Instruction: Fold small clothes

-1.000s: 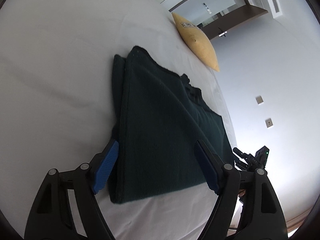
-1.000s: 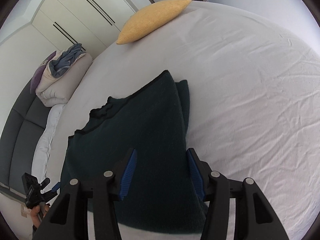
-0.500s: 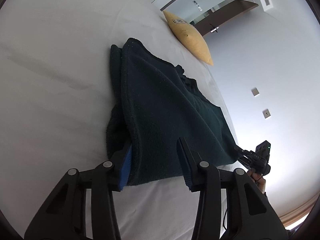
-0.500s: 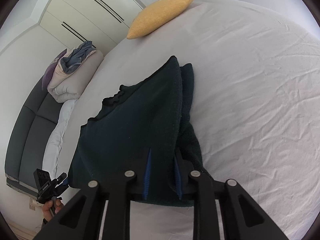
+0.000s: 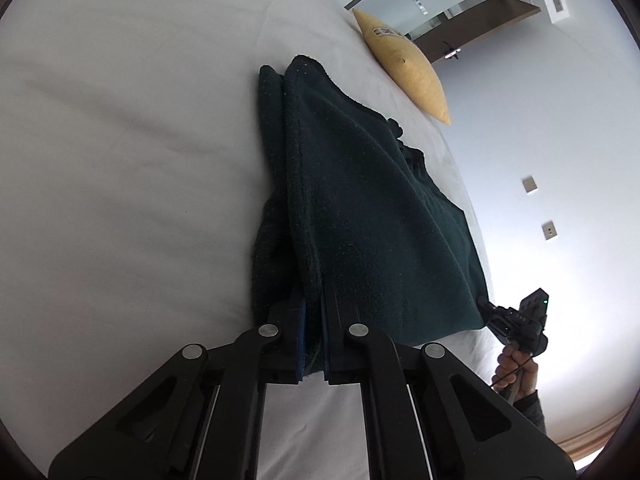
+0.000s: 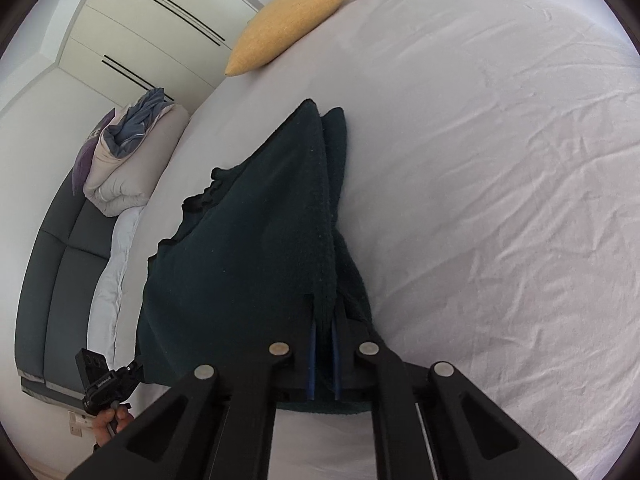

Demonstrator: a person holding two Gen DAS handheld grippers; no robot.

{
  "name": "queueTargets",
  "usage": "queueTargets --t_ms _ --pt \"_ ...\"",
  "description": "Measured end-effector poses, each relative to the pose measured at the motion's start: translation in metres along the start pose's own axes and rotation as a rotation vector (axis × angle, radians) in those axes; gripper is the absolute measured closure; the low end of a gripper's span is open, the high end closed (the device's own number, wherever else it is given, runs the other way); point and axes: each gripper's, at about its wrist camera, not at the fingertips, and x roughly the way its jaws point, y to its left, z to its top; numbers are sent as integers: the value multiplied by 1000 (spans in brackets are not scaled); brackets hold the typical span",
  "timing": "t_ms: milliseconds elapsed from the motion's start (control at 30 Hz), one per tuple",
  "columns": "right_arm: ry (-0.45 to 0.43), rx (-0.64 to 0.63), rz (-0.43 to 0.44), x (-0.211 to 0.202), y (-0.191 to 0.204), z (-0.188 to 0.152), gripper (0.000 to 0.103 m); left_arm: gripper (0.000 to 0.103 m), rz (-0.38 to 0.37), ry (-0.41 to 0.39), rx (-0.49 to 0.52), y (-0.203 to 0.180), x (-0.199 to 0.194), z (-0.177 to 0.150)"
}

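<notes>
Dark green garment [image 5: 372, 216] lies folded on the white bed [image 5: 120, 160]. Left tongs [image 5: 313, 340] and right tongs [image 6: 325, 344] each pinch its near edge.

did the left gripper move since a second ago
Yes. The left gripper has closed from wide open onto the near edge of the dark green garment, which lies on the white bed sheet.

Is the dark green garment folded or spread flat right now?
Folded: the dark green garment shows doubled layered edges, and both grippers, left and right, pinch its near edge.
</notes>
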Motion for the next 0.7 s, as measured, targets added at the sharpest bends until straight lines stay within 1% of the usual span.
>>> queueTargets --t_ms 133,200,267,333,467,700 --pt "-6 68 32 -5 -11 -9 97 99 17 -8 6 2 -7 -2" --pt "-8 97 32 -4 -21 -15 97 99 22 -4 -1 7 -9 -4" --pt "-2 135 65 1 -33 -21 98 99 18 -2 -14 13 -10 -7" --pt "-16 157 91 3 -38 -21 98 99 11 -4 -30 18 -10 -10" --pt "-31 144 69 5 -29 -12 98 99 15 -14 -25 18 -13 -13" --pt "-22 108 29 13 -23 -2 98 99 -8 -51 -70 31 -26 -30"
